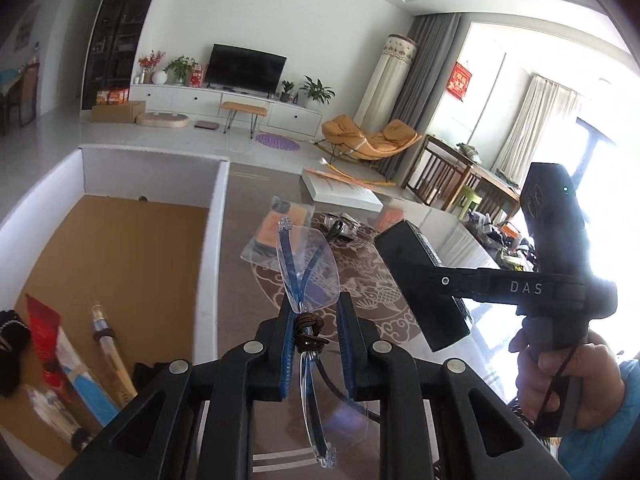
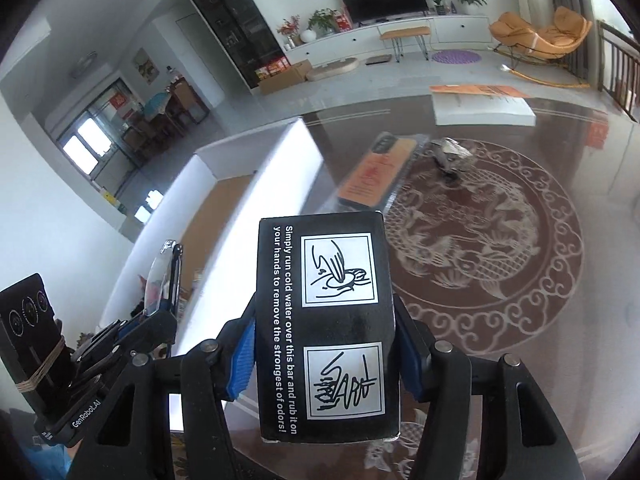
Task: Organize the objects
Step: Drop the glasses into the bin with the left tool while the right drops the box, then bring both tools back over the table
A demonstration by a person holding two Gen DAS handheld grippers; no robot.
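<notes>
Both hands are carrying their picks toward the white box (image 1: 216, 208) on the glass surface (image 2: 500, 320). The left gripper (image 1: 310, 334) is pinching the folded clear glasses (image 1: 306, 264) just right of the box wall; the right gripper (image 2: 326, 354) is clamping a black carton (image 2: 326, 320) further right. Next, I'd judge, each needs swinging over the box's open top and releasing inside.

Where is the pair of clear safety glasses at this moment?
The safety glasses are clamped in the left hand-held gripper, raised above the table just right of the white box; the right wrist view shows them at lower left.
</notes>
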